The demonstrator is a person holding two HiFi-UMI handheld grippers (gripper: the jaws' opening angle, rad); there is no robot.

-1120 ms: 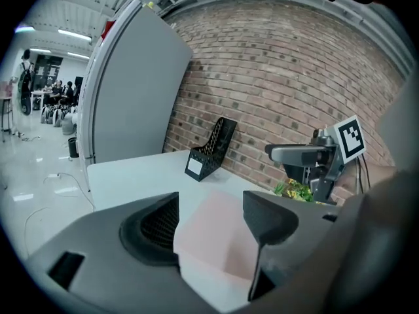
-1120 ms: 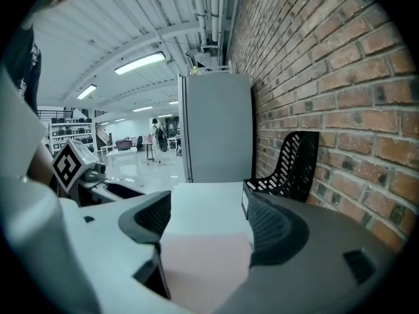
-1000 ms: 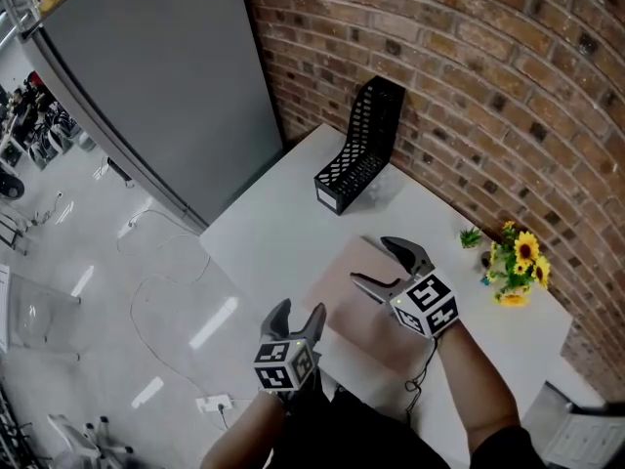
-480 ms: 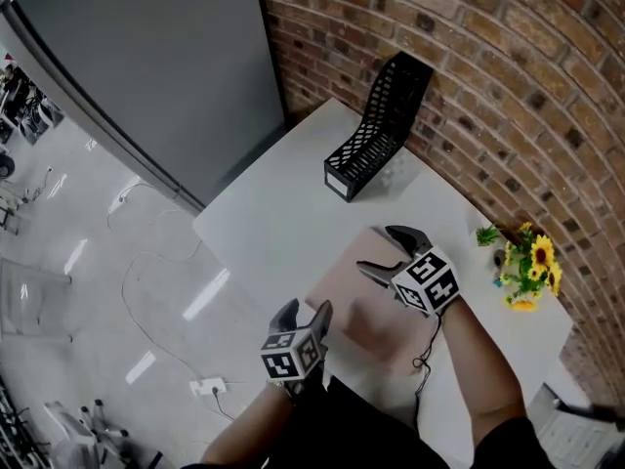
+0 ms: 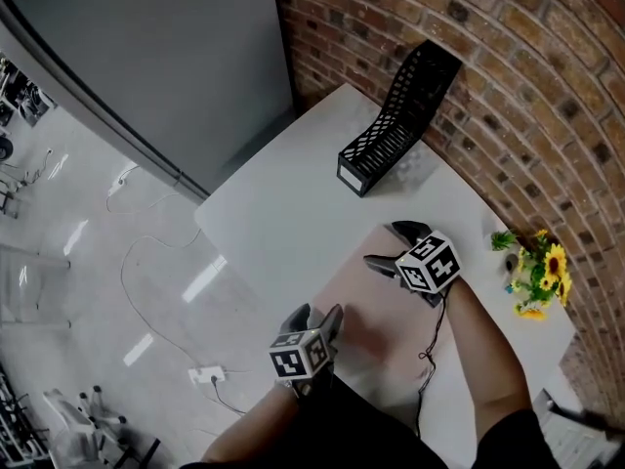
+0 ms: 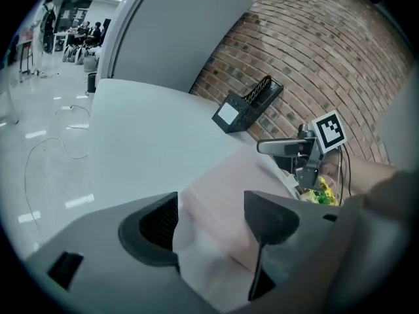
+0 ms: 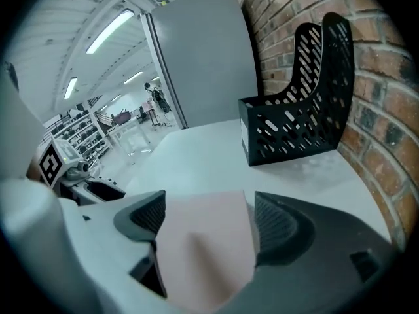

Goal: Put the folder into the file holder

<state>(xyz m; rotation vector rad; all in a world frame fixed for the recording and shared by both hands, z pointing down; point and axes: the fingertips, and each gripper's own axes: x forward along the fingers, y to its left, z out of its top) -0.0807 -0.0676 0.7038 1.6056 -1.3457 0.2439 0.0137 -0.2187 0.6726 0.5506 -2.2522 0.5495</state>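
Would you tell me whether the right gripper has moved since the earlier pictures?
Yes. The right gripper has come down toward the pink folder on the table, and its jaws have just been opening, the folder's edge between them.

Both forearms extended forward and down. The left gripper (image 5: pixel 317 313), nearer the body, pointed obliquely downward with its jaws apart. The right gripper (image 5: pixel 383 243), farther forward, pointed likewise. Its jaws had just been opening and stood wide, with the folder (image 7: pixel 203 241) visible between them, unclamped.
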